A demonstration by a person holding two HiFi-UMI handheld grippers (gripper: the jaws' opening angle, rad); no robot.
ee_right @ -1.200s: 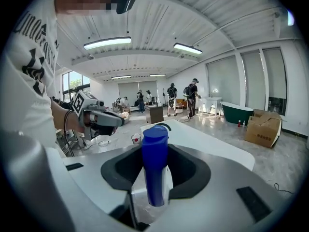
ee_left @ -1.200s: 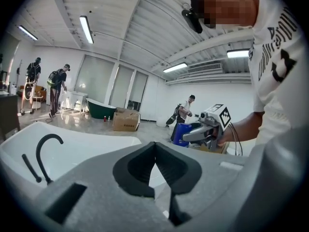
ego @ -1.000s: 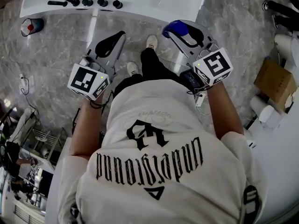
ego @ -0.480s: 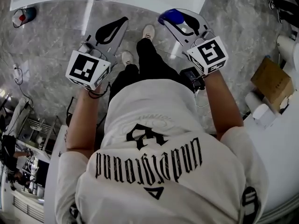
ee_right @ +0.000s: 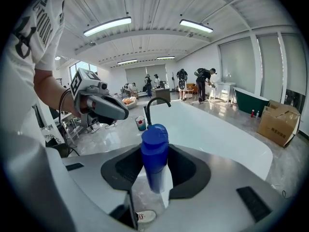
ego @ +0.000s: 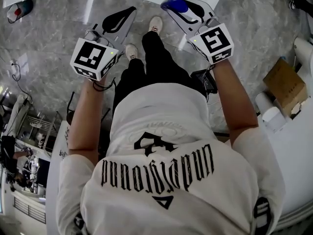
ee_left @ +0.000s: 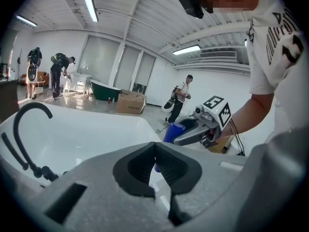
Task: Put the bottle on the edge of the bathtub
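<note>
**Blue bottle gripped in the right gripper, short of the tub**

In the head view the person's two arms reach forward. The left gripper (ego: 124, 14) lies at eleven o'clock from the torso. Its own view shows its jaws (ee_left: 155, 149) pressed together, black pads meeting tip to tip with nothing between them.

The right gripper (ego: 180, 6) lies at one o'clock. Its jaws stand wide around a blue plastic bottle (ego: 175, 5) with a blue cap, and the black pads press on the bottle's sides below the cap. In the right gripper view the bottle (ee_right: 154, 156) stands roughly upright between the pads. At six o'clock beneath it are the grey marble floor (ego: 49, 62) and a white shoe (ee_right: 144, 217), so the bottle hangs over the floor, apart from the tub.

Beyond it, at twelve o'clock, lies the white bathtub (ee_right: 217, 129). A black curved faucet (ee_right: 147, 115) rises from its near end, just behind the bottle's cap. A small cup (ee_right: 140, 123) sits beside the faucet's foot. A brown cardboard box (ego: 286, 84) stands on the floor at three o'clock in the head view.
</note>
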